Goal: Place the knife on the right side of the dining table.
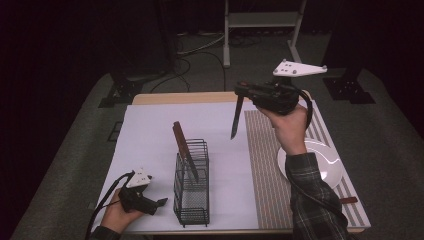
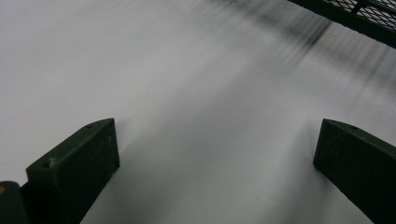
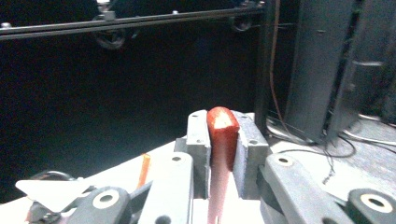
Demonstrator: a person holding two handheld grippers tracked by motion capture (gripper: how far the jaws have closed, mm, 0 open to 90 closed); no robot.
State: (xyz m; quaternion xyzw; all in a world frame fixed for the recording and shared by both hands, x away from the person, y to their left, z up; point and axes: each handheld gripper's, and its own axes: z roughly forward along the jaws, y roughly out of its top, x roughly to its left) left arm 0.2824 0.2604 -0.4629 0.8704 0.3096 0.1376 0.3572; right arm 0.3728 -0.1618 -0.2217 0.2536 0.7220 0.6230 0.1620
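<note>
My right gripper (image 1: 242, 92) is held high over the back of the table, shut on the red-brown handle of a knife (image 1: 236, 118) whose dark blade hangs down. In the right gripper view that handle (image 3: 223, 133) is pinched between the grey pads of the right gripper (image 3: 223, 122). A black wire basket (image 1: 191, 186) stands at the front centre with a second brown-handled knife (image 1: 183, 148) leaning in it. My left gripper (image 1: 161, 202) rests low at the front left, just left of the basket. The left gripper (image 2: 217, 140) is open with only white table surface between its jaws.
A white plate (image 1: 320, 161) lies on a striped mat (image 1: 265, 165) on the right side. A brown utensil handle (image 1: 348, 200) lies at the mat's front right edge. The basket's edge (image 2: 364, 18) sits close ahead of the left gripper. Stands and cables are behind the table.
</note>
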